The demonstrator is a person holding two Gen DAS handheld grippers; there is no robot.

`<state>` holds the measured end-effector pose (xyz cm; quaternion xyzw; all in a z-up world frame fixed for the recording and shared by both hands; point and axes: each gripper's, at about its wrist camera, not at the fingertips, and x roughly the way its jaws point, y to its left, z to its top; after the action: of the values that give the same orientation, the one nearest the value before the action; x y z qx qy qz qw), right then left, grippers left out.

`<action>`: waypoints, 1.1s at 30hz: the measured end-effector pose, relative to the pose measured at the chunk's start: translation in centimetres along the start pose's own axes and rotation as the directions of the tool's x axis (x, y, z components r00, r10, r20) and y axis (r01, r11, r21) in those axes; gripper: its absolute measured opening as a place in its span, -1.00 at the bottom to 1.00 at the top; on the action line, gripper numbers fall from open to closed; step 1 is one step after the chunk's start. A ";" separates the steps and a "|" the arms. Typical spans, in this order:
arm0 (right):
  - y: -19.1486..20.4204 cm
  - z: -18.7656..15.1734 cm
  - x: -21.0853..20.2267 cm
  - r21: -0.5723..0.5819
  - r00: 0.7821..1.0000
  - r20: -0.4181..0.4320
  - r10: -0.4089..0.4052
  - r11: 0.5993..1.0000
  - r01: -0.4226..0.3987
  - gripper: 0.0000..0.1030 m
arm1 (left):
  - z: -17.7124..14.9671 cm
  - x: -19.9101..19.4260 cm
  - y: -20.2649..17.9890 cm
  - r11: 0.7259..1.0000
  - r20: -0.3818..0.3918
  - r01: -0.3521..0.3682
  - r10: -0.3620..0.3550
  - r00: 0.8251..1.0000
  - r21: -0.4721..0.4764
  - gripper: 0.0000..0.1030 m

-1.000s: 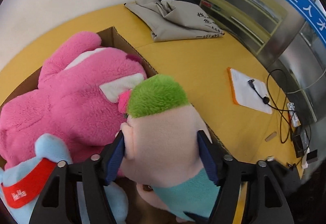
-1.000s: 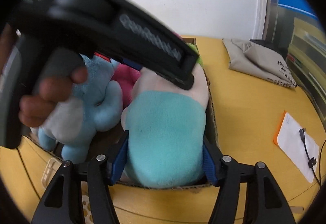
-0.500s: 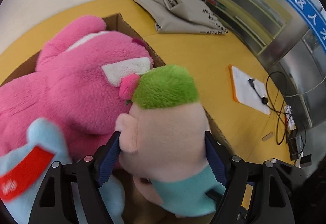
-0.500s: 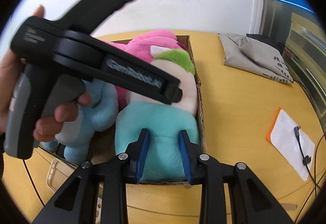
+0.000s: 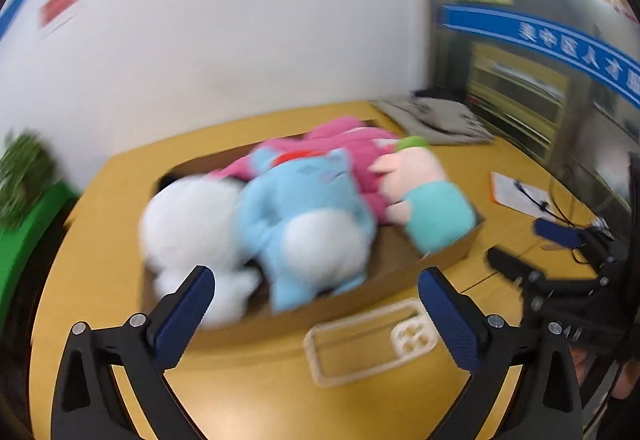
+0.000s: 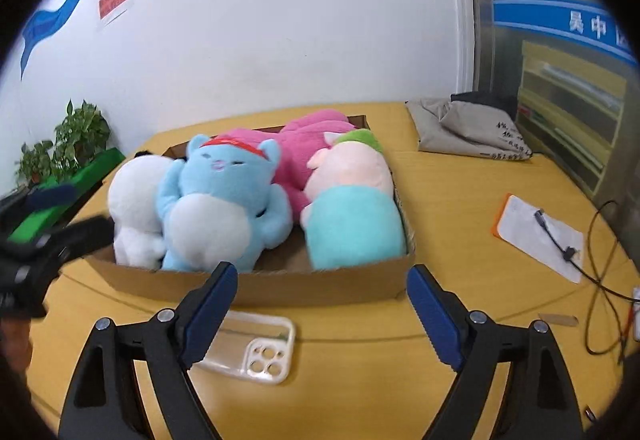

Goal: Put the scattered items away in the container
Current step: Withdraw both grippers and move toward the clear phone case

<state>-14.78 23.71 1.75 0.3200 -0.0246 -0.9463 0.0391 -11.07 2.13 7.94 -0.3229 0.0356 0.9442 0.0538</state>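
A cardboard box (image 6: 140, 280) on the yellow table holds a white plush (image 6: 132, 199), a blue cat plush (image 6: 224, 199), a pink plush (image 6: 312, 135) and a green-haired doll with a teal body (image 6: 352, 195). A clear phone case (image 6: 256, 348) lies on the table just in front of the box. My right gripper (image 6: 322, 270) hovers short of the box's front wall, jaws opening, nothing between them. My left gripper (image 5: 316, 274) hangs over the box's near corner and the phone case (image 5: 372, 344), jaws opening wide and empty. The left wrist view is motion-blurred.
Folded grey cloth (image 6: 468, 131) lies at the table's far right. A white sheet on an orange board (image 6: 540, 236) with a cable over it sits at right. Potted plants (image 6: 64, 143) on a green stand are at left. A wall stands behind.
Both grippers let go of the green-haired doll, which now lies in the box. Both pulled back and up; the left one swung far, so its view now takes in the whole box.
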 end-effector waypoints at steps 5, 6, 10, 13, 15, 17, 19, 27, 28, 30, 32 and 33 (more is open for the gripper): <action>3.3 -0.3 -2.7 -0.081 0.997 0.046 -0.065 0.994 0.069 0.68 | -2.6 -2.4 2.4 0.994 0.001 -0.022 0.022 1.000 -0.103 1.00; 3.7 -0.4 -3.0 -0.090 0.997 0.049 -0.063 0.994 0.067 0.68 | -2.8 -2.7 2.5 0.994 0.003 -0.021 0.021 1.000 -0.108 1.00; 4.6 -0.7 -3.8 -0.111 0.997 0.040 -0.071 0.991 0.075 0.68 | -3.6 -4.1 2.5 0.994 0.018 -0.013 0.015 1.000 -0.110 1.00; 4.7 -0.8 -4.5 -0.089 0.996 0.039 -0.075 0.993 0.078 0.68 | -3.9 -5.1 2.4 0.992 0.024 -0.006 0.009 1.000 -0.125 1.00; 4.8 -0.9 -5.0 -0.099 0.996 0.044 -0.073 0.992 0.077 0.68 | -3.9 -5.7 2.3 0.990 0.032 0.015 -0.011 0.999 -0.138 1.00; 5.2 -1.0 -5.4 -0.111 0.996 0.057 -0.072 0.991 0.078 0.68 | -3.9 -6.1 2.2 0.990 0.044 0.026 -0.020 0.999 -0.138 1.00; 5.4 -1.1 -5.9 -0.119 0.996 0.065 -0.063 0.990 0.071 0.68 | -4.0 -6.3 2.0 0.991 0.047 0.027 -0.021 0.999 -0.133 1.00; 5.1 -1.3 -6.2 -0.117 0.995 0.063 -0.076 0.990 0.083 0.68 | -4.2 -6.0 1.8 0.990 0.031 0.033 -0.029 0.999 -0.137 1.00; 5.0 -1.3 -6.1 -0.112 0.995 0.061 -0.081 0.990 0.087 0.68 | -4.3 -6.0 1.8 0.990 0.028 0.031 -0.027 0.999 -0.139 1.00; 4.9 -1.3 -6.0 -0.103 0.995 0.054 -0.081 0.991 0.086 0.68 | -4.4 -5.8 1.9 0.989 0.024 0.033 -0.030 0.999 -0.145 1.00; 4.9 -1.4 -5.9 -0.108 0.996 0.052 -0.079 0.991 0.084 0.68 | -4.4 -5.6 1.9 0.989 0.021 0.038 -0.036 0.999 -0.143 1.00; 4.9 -1.5 -5.9 -0.111 0.995 0.053 -0.081 0.990 0.086 0.68 | -4.4 -5.5 1.9 0.989 0.019 0.036 -0.034 0.999 -0.143 1.00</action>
<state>-8.96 19.36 4.49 0.2951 0.0416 -0.9544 0.0168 -4.28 -0.63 7.90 -0.3186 -0.0383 0.9459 0.0473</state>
